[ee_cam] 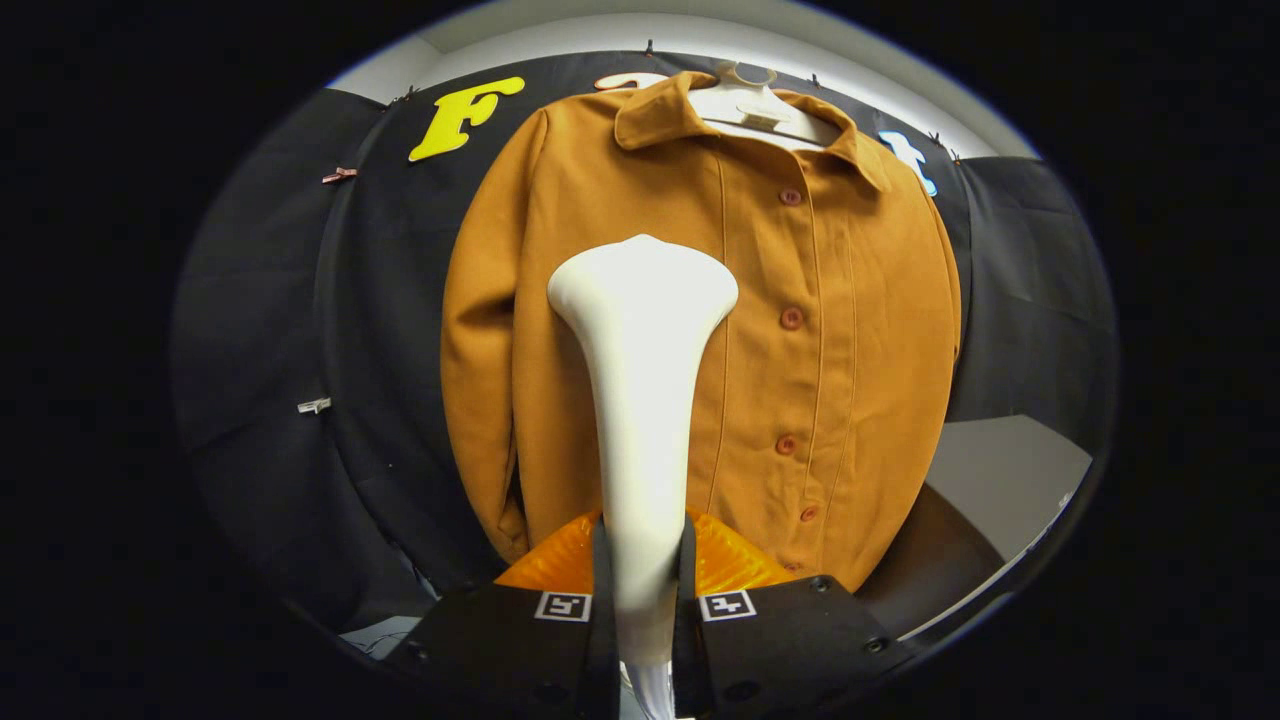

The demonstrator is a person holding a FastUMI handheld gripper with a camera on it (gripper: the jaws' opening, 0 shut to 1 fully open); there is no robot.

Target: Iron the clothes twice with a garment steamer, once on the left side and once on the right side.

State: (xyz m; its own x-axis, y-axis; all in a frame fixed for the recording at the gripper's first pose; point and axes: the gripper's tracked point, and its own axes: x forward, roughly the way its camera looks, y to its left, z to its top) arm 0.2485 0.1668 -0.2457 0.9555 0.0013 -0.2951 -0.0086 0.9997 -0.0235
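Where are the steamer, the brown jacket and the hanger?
steamer (640,400): gripper view, on its white neck; the gripper (640,600) fingers clamp its handle.
brown jacket (850,350): gripper view, front panel beside the buttons.
hanger (752,105): gripper view, white part inside the collar.

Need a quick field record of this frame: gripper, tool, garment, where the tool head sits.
gripper: shut on the steamer handle, both fingers pressing its sides
steamer: white, upright between the fingers, wide head on top
jacket: brown, buttoned, hanging on a white hanger against the booth wall
head position: in front of the jacket panel beside the button row, mid chest
contact with cloth: cannot tell
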